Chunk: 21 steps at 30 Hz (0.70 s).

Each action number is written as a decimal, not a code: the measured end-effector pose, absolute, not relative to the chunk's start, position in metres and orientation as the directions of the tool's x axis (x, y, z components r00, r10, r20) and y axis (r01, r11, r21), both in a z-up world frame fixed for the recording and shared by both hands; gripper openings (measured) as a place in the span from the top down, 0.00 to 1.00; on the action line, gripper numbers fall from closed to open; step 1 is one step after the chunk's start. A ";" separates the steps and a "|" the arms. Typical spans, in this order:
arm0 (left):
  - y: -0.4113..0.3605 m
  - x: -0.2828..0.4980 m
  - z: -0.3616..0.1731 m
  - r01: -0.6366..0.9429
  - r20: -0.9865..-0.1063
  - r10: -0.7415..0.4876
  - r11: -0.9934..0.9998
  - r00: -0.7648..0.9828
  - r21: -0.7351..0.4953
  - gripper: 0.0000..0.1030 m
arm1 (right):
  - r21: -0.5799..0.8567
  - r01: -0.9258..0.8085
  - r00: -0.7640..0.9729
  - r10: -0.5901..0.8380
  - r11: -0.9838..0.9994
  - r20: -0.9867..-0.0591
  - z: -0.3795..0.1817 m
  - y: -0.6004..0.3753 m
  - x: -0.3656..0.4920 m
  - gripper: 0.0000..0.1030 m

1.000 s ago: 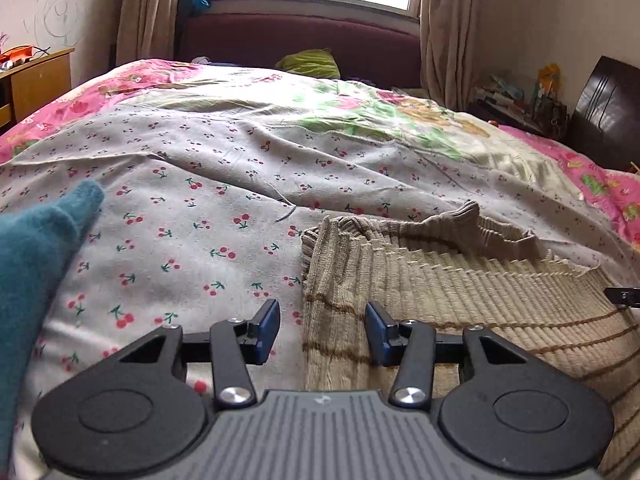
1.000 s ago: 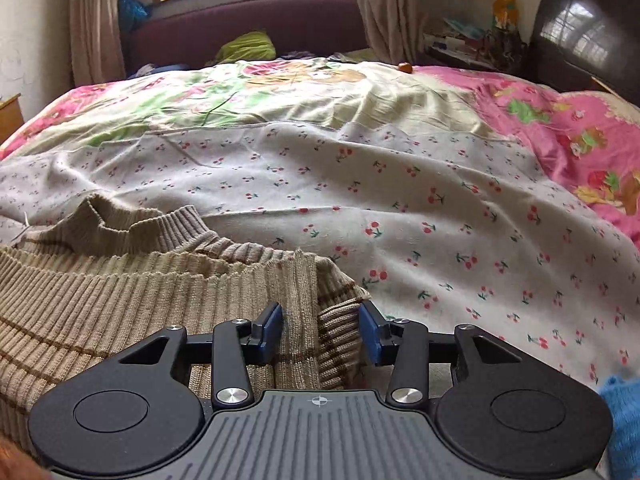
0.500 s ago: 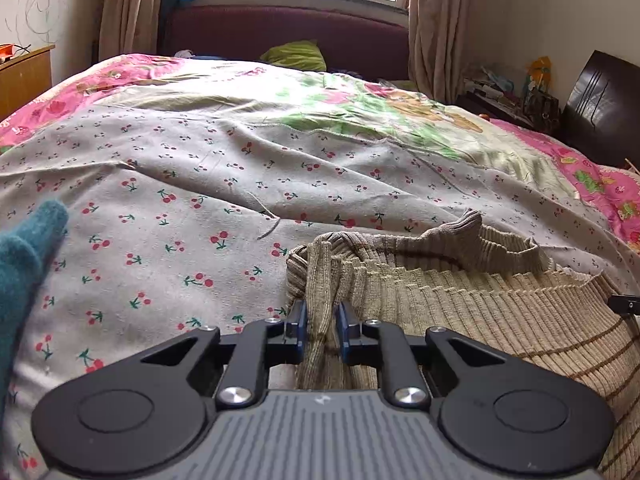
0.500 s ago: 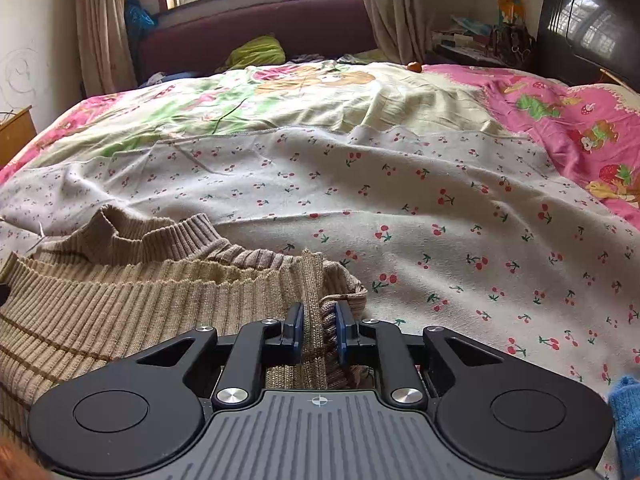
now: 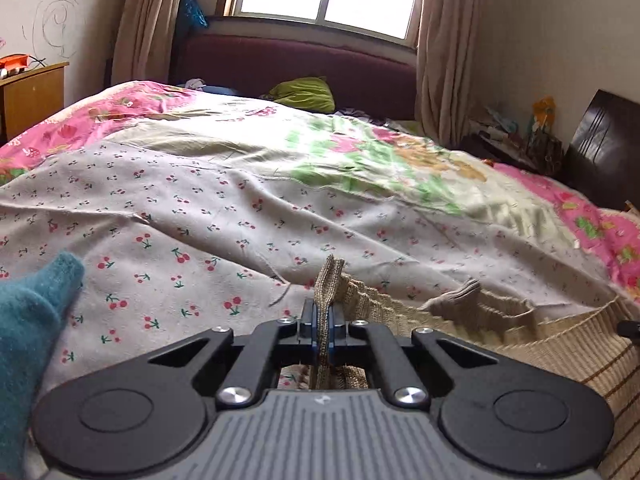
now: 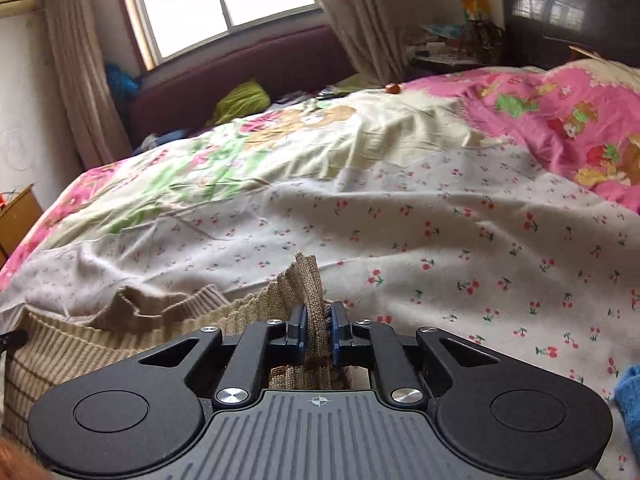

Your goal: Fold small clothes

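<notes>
Gripping the tan ribbed sweater at both shoulder corners, the two tongs have just been closing and now pinch knit between their pads: the left tongs hold the corner at lower centre of the left wrist view, the right tongs the opposite corner at lower centre of the right wrist view. The sweater lies on the bed, on its cherry-print sheet, with the collar sagging between the two grips.

The likeliest trouble is a slip: only a narrow bunch of loose knit stands up between each pair of pads, so a quick lift or uneven pull could drag a corner free or stretch the shoulder line crooked. A teal garment at the left edge and a blue cloth at the lower right lie near enough to be caught in a wide fold.

Both tongs point forward and downward toward the bed; the right view is tilted, suggesting a rolled wrist.
</notes>
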<state>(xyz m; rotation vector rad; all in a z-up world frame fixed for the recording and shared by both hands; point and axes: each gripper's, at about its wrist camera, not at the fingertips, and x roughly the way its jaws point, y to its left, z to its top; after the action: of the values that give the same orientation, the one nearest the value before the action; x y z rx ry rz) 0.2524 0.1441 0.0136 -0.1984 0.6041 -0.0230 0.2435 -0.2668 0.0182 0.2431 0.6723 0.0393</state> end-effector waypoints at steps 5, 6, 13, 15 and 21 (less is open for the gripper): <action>0.148 0.251 -0.004 -0.064 -0.570 -0.072 0.974 0.818 -0.216 0.83 | 0.284 0.097 0.803 0.094 0.954 -0.589 0.007 -0.272 0.230 0.90; 0.149 0.250 -0.004 -0.064 -0.565 -0.071 0.974 0.822 -0.216 0.83 | 0.294 0.090 0.814 0.099 0.951 -0.572 0.012 -0.273 0.225 0.90; 0.145 0.253 0.002 -0.060 -0.531 -0.047 0.981 0.846 -0.183 0.83 | 0.254 0.092 0.825 0.069 0.963 -0.560 0.015 -0.271 0.232 0.90; 0.139 0.261 -0.012 -0.069 -0.574 -0.021 0.989 0.819 -0.134 0.83 | 0.191 0.133 0.793 0.011 0.973 -0.609 -0.007 -0.266 0.242 0.90; 0.143 0.250 -0.008 -0.089 -0.567 -0.004 0.987 0.824 -0.136 0.66 | 0.012 0.086 0.775 -0.059 0.996 -0.629 -0.013 -0.239 0.241 0.81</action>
<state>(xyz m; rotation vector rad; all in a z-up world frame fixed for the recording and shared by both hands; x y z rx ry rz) 0.2497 0.1430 -0.0082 -0.1595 0.6017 0.0455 0.2414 -0.2388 -0.0127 0.0413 0.6796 -0.0786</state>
